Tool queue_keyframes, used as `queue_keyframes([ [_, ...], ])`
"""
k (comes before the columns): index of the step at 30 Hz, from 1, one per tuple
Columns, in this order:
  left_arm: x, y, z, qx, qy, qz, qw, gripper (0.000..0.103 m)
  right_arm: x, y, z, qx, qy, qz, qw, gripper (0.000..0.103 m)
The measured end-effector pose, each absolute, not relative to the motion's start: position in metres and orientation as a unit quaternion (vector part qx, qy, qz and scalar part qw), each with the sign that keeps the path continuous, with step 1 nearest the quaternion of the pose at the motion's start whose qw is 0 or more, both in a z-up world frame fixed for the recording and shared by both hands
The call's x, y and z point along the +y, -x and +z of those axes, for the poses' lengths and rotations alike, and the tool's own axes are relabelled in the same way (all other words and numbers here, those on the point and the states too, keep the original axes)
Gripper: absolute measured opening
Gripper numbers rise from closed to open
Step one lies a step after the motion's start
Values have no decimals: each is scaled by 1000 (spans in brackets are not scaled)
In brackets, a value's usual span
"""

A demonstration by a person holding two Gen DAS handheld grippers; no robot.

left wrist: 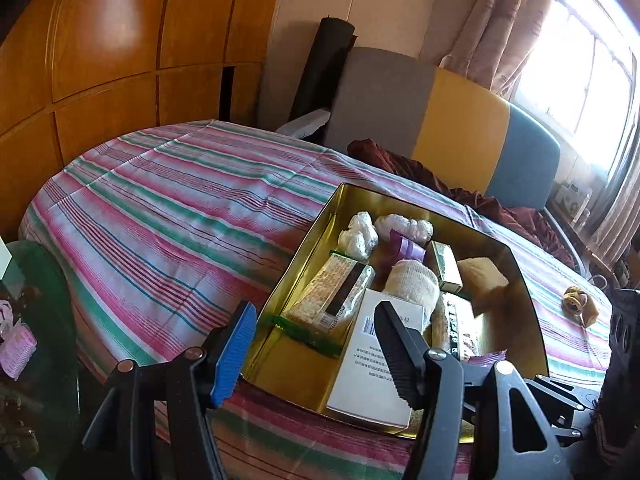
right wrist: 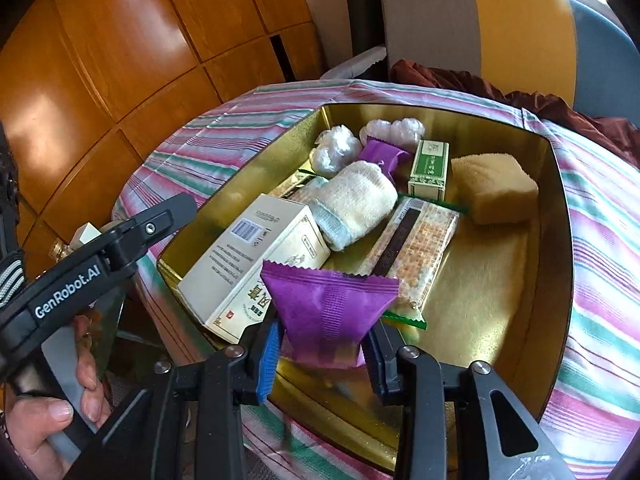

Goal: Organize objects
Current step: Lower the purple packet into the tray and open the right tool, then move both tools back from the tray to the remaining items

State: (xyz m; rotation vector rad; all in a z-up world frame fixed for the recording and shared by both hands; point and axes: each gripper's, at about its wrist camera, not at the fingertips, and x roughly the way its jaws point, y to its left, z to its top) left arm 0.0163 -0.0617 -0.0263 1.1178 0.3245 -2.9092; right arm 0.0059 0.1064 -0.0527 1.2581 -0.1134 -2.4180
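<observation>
An open gold tin [left wrist: 320, 216] [right wrist: 560, 208] lies on the striped bedsheet. Inside are a white box [right wrist: 256, 256], a rolled white cloth [right wrist: 356, 200], a cracker pack [right wrist: 420, 240], a green box [right wrist: 430, 168], a yellow sponge [right wrist: 496, 188], white plastic wads [right wrist: 336, 148] and a purple packet [right wrist: 384, 152]. My right gripper [right wrist: 324, 344] is shut on a second purple packet [right wrist: 328, 300], held over the tin's near edge. My left gripper [left wrist: 316, 354] is open and holds nothing, hovering over the tin's near-left corner above the white box [left wrist: 372, 368].
The striped sheet [left wrist: 168, 208] stretches away to the left of the tin. A small brown object [left wrist: 580, 304] lies on it at the right. Dark red cloth [left wrist: 420, 172] and a headboard [left wrist: 460, 120] are behind; a wooden wardrobe [left wrist: 120, 60] stands left. A glass side table [left wrist: 36, 320] is near left.
</observation>
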Motion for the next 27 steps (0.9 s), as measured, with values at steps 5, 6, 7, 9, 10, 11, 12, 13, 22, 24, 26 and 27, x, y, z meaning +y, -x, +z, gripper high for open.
queue_keyframes([
  [5, -60, -16, -26, 99, -359, -928, 9, 62, 111, -6, -54, -57, -453, -867, 200, 45],
  [6, -60, -16, -26, 96, -359, -928, 11, 62, 112, -7, -53, -58, -451, -868, 201, 46],
  [7, -59, -16, -26, 93, -360, -928, 14, 62, 112, -7, -51, -59, -449, -869, 201, 46],
  [9, -59, -16, -27, 89, -360, -928, 16, 62, 113, -8, -48, -63, -444, -871, 201, 48],
  [10, -58, -16, -27, 88, -361, -928, 16, 62, 114, -9, -47, -65, -442, -872, 202, 48],
  [11, -58, -16, -27, 88, -362, -928, 16, 62, 115, -10, -45, -65, -439, -873, 202, 48],
  [12, -58, -16, -27, 88, -362, -928, 16, 62, 115, -10, -43, -64, -437, -874, 201, 48],
  [13, -58, -16, -27, 87, -362, -928, 16, 62, 115, -11, -42, -62, -434, -876, 199, 48],
  [22, -56, -16, -27, 82, -365, -927, 18, 62, 127, -13, -26, -61, -412, -889, 190, 50],
  [24, -55, -16, -27, 80, -365, -927, 17, 62, 132, -13, -22, -60, -407, -892, 186, 51],
  [26, -53, -17, -26, 78, -365, -927, 16, 62, 138, -12, -19, -63, -403, -895, 182, 51],
  [27, -53, -17, -26, 77, -365, -928, 16, 62, 141, -12, -17, -64, -402, -896, 180, 51],
])
